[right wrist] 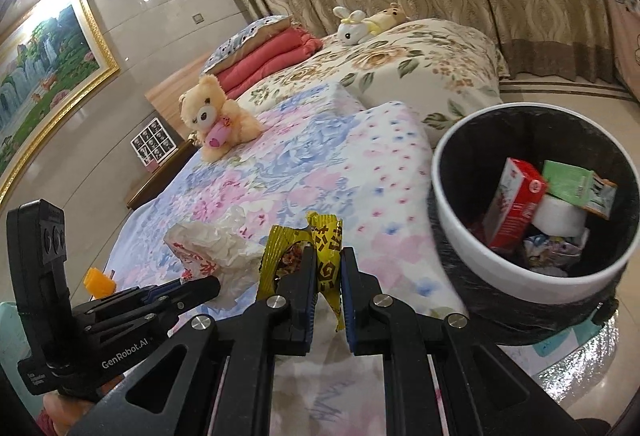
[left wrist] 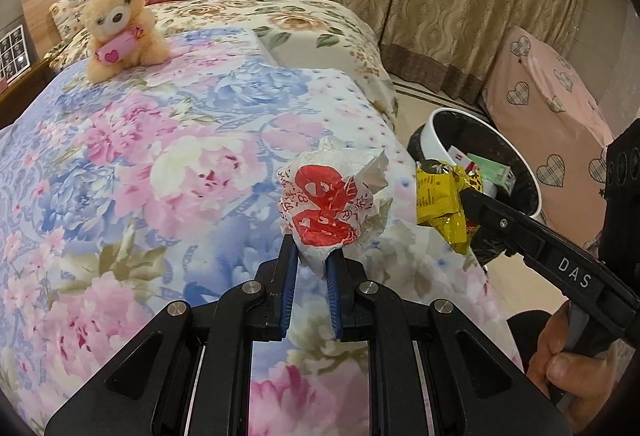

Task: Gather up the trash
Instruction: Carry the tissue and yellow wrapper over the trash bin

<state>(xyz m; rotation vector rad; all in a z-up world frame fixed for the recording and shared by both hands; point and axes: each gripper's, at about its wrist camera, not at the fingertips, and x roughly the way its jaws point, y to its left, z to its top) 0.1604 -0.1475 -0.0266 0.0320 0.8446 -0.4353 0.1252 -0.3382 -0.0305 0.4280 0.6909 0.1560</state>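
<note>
The left tool (left wrist: 312,260) clamps a crumpled white plastic bag with red print (left wrist: 332,199), held just above a bed's floral quilt (left wrist: 160,163). Beside it, the right tool (right wrist: 326,256) pinches a torn yellow snack wrapper (right wrist: 324,248) near the rim of a white trash bin (right wrist: 472,236) with a black liner. A red carton (right wrist: 516,203) and a green box (right wrist: 572,183) lie inside the bin. A teddy bear (left wrist: 120,23) sits farther up the quilt.

The right claw (left wrist: 466,195) tips hide behind the yellow wrapper (left wrist: 438,203); its print is unreadable.
</note>
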